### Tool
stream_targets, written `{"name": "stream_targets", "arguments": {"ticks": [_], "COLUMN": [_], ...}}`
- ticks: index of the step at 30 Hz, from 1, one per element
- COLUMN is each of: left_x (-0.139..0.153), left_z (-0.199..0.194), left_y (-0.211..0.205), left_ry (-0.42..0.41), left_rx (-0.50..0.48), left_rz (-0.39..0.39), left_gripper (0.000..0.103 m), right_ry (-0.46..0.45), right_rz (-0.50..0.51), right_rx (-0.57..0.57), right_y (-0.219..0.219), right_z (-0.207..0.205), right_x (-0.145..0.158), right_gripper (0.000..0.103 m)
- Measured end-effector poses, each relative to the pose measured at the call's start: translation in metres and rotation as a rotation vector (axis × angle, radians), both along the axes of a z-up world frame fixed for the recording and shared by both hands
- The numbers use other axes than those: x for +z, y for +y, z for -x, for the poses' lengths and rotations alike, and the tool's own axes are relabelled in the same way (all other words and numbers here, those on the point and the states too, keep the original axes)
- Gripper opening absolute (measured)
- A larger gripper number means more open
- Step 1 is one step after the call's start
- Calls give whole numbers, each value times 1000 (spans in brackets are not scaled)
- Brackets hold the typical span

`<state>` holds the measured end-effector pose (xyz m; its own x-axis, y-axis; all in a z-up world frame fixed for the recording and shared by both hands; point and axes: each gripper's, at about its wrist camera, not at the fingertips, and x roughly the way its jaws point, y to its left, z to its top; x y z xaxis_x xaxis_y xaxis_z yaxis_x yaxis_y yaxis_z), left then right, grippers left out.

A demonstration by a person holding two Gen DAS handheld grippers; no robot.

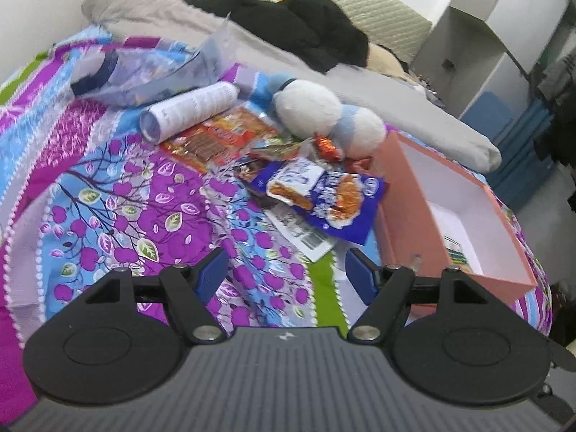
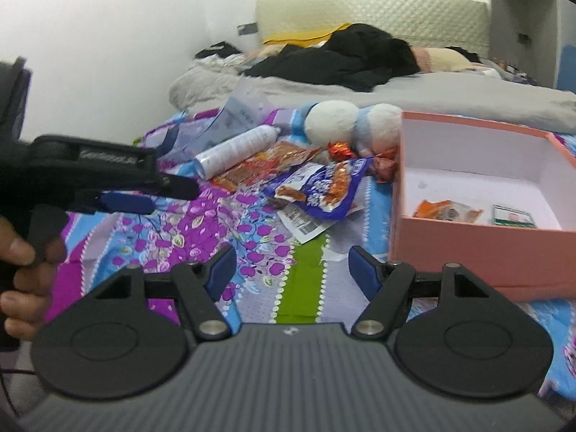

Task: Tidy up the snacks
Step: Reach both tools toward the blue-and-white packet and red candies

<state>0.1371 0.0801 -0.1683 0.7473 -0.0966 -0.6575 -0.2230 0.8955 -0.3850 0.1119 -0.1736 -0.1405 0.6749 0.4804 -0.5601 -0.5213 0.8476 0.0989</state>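
A glossy blue-and-white snack packet (image 1: 333, 198), crinkled foil printed with orange pastry, lies on a quilted bedspread (image 1: 118, 194) patterned with purple fruit, leaves and bright stripes. Just behind it sits a flat red-orange snack packet (image 1: 219, 136) of shiny film, partly tucked under a white cylindrical bottle (image 1: 190, 108) lying on its side. Two foil-wrapped candies (image 2: 340, 151) with twisted ends rest against a soft, fuzzy white and pale blue plush toy (image 1: 324, 111). To the right stands an open pink cardboard box (image 2: 468, 248) with a smooth white inside; on its floor lie an orange packet (image 2: 446, 210) and a small green-and-white one (image 2: 513, 215), the latter too blurred to read.

The left gripper (image 1: 286, 273) hangs above the bedspread in front of the packets, its blue-padded fingers spread wide with nothing between them. The right gripper (image 2: 292, 270) is likewise wide apart and empty, near the box's front corner. In the right wrist view the left gripper appears side-on and smeared, with part of a hand (image 2: 21, 280) cut off at the frame edge.

A printed paper slip (image 1: 302, 232) is half hidden under the blue packet. A crumpled clear plastic bag (image 1: 151, 72) and dark clothing (image 1: 306, 32) farther back are probably just bedding clutter, soft-focus.
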Motion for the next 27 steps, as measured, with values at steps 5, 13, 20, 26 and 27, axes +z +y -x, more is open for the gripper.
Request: {"name": "stream_targets", "arguments": {"ticks": [5, 13, 20, 26, 27], "left_x": [-29, -49, -48, -45, -45], "left_z": [-35, -103, -159, -197, -204], "left_y": [15, 23, 17, 7, 6], "left_ry": [10, -24, -47, -47, -49], "left_rx": [7, -37, -133, -232, -245], "left_rz": [25, 67, -17, -160, -181], "left_gripper": [76, 76, 75, 75, 75], "right_ry": [-31, -10, -4, 16, 22], "right_rz": [36, 32, -15, -33, -38], "right_rx": [25, -45, -141, -232, -244], "right_y": [20, 38, 48, 57, 58], "right_z": [-20, -64, -94, -113, -115], "right_x": [-21, -54, -70, -79, -80], "right_gripper": [69, 67, 65, 63, 63]}}
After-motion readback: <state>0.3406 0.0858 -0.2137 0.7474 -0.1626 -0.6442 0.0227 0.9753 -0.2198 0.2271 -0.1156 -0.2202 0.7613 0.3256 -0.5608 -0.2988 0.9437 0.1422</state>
